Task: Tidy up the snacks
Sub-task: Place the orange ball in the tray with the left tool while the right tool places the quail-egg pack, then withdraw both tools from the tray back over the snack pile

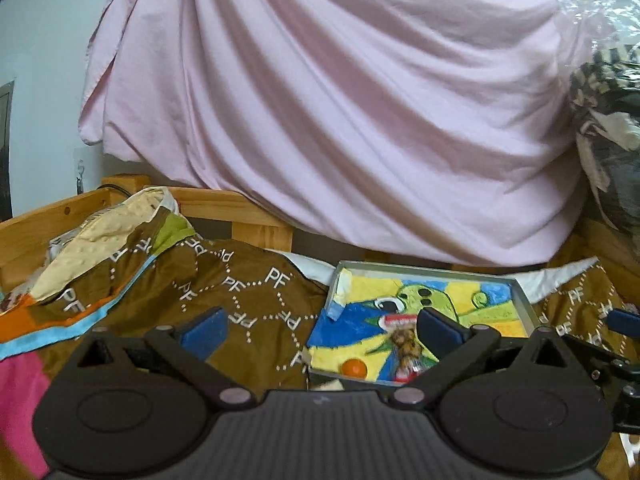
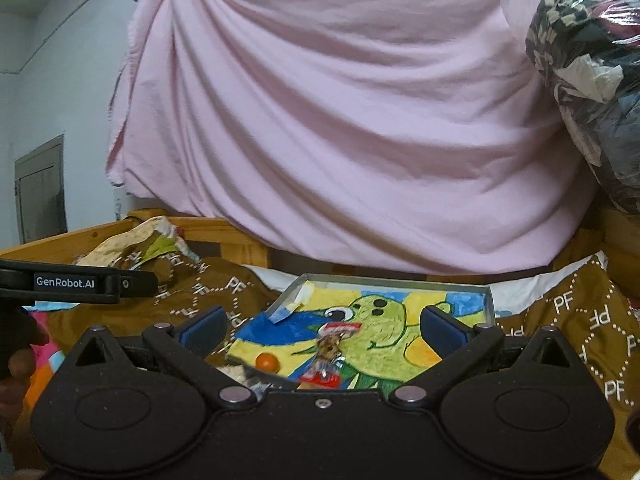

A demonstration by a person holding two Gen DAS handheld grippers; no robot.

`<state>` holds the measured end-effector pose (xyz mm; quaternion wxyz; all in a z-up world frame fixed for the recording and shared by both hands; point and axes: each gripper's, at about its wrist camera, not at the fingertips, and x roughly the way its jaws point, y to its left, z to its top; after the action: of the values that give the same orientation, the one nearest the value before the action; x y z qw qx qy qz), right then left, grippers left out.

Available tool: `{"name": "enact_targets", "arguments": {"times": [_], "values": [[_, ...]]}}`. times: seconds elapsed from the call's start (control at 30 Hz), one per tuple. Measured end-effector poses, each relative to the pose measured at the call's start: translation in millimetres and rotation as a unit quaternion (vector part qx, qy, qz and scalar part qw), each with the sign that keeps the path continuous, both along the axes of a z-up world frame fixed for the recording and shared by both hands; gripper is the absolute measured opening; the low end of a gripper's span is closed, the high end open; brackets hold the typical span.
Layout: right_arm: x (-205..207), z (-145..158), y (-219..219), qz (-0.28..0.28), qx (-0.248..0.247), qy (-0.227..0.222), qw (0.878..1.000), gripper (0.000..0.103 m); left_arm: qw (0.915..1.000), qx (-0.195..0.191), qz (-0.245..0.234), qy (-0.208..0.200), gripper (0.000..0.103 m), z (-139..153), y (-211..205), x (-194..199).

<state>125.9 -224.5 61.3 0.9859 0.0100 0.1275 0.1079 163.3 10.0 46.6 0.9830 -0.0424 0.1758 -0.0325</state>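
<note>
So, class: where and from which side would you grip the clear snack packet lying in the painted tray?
Grip the snack packet across its narrow middle, coming from above with the right hand-held gripper. It lies flat and lengthwise in the tray, long sides exposed.

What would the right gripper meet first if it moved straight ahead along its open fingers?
Probably the clear snack packet with red ends, lying in the shallow grey tray with the painted green cartoon lining. It sits between the open right gripper fingers, though depth is uncertain.
</note>
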Motion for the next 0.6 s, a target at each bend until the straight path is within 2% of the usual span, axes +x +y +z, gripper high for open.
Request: {"name": "enact_targets", "arguments": {"times": [0.37,0.6], "values": [[-65,-8,-3,-0.004,0.020,0.023,1.000,0.102,0.9998,0.007,-0.003,0.017,0.103,-12,3,-73],[-90,-19,-10,-0.026,0.039,0.065,0.997,0.102,0.9987,0.014,-0.002,0.048,0.103,-25,6,-103]]}}
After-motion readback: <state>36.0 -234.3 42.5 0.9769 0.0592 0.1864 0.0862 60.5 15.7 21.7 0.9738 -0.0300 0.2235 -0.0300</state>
